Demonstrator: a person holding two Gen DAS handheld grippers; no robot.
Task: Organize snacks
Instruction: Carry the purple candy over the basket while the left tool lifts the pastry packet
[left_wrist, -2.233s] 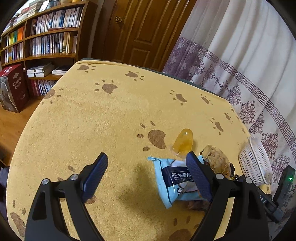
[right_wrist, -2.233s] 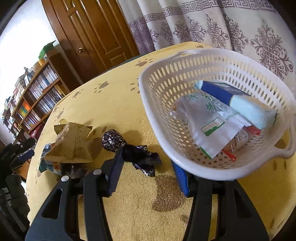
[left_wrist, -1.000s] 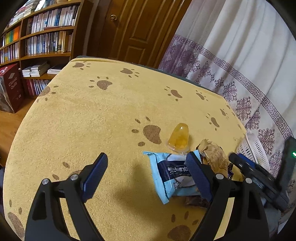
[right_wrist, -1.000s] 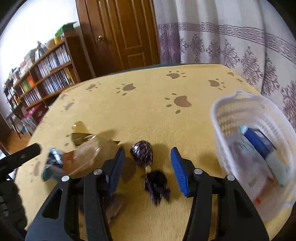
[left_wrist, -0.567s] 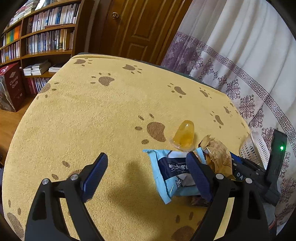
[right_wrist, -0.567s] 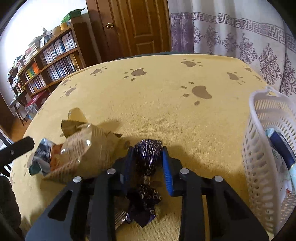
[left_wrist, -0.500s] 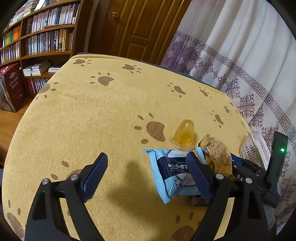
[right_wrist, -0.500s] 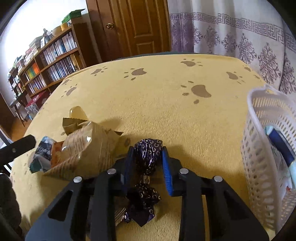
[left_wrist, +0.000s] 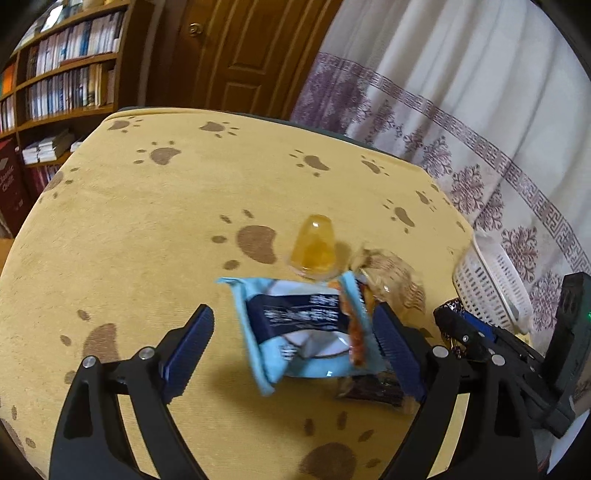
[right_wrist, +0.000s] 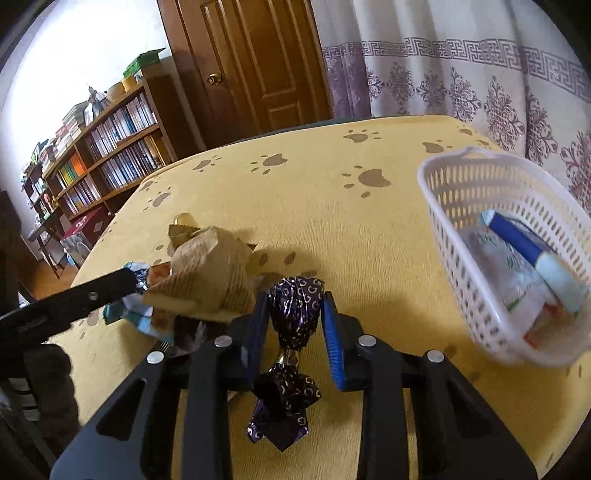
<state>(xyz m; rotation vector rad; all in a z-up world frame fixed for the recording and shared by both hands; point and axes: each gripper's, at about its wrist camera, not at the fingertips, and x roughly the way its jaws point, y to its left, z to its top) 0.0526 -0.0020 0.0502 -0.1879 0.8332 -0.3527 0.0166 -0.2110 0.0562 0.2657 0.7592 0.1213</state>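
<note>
The white basket (right_wrist: 476, 236) stands on the yellow paw-print cloth (right_wrist: 332, 221) near the curtain (right_wrist: 480, 81), and everything else is placed from it. Inside it lie a blue and white packet (right_wrist: 532, 254) against the far wall, and a pale clear-wrapped packet with green print (right_wrist: 506, 280) beside it, nearer the camera; a bit of red shows at the bottom corner, but what it belongs to cannot be told. On the cloth beside the basket, on its open side toward the bookshelf (right_wrist: 107, 155), the right gripper (right_wrist: 295, 314) is clamped on a dark purple foil-wrapped candy (right_wrist: 295, 306), its blue pads pressing the round body while the twisted tail hangs down between the arms. The jaws have just been closing, with the candy between them. Further from the basket, just past the candy, sits a crumpled brown paper-wrapped snack (right_wrist: 207, 280). Beyond that lies a light blue snack packet (left_wrist: 306, 325), flat on the cloth, and an amber jelly cup (left_wrist: 314, 247) touches its far edge. The left gripper (left_wrist: 291, 350) hovers over the blue packet with its jaws spread wide; the packet lies between them, and the pads are not pressing on it. In the left wrist view the basket (left_wrist: 487, 280) shows only as a slotted wall at the right edge of the cloth.
</note>
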